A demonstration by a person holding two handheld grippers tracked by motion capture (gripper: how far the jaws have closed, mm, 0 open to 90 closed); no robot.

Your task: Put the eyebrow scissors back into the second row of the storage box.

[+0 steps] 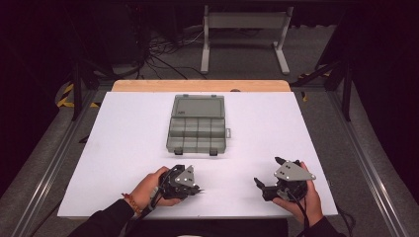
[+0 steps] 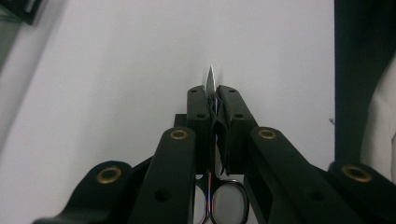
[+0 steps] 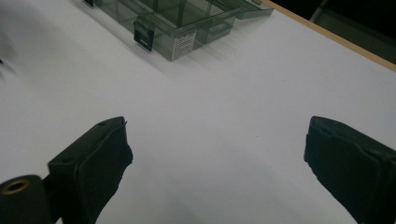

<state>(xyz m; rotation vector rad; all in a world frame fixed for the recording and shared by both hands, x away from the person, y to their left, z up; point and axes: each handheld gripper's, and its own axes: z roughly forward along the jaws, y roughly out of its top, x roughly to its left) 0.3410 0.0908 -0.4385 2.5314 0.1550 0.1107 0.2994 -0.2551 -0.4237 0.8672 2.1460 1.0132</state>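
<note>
While the high view gives just a dark tip, the left gripper view shows small scissors point(image 2: 211, 140) clamped in the left gripper point(image 2: 212, 95), near the open compartment box point(image 1: 196, 123). Right gripper point(image 3: 217, 154), jaws spread wide and empty, sits nearer the person than that box, over the white table point(image 1: 123, 148).

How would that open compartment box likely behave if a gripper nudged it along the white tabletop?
The compartment box looks like thin translucent plastic with nothing visible in its cells, so it is probably light and would slide readily on the smooth white tabletop. Its lid lies folded back flat, so a push at one corner might swing it around rather than tip it.
</note>
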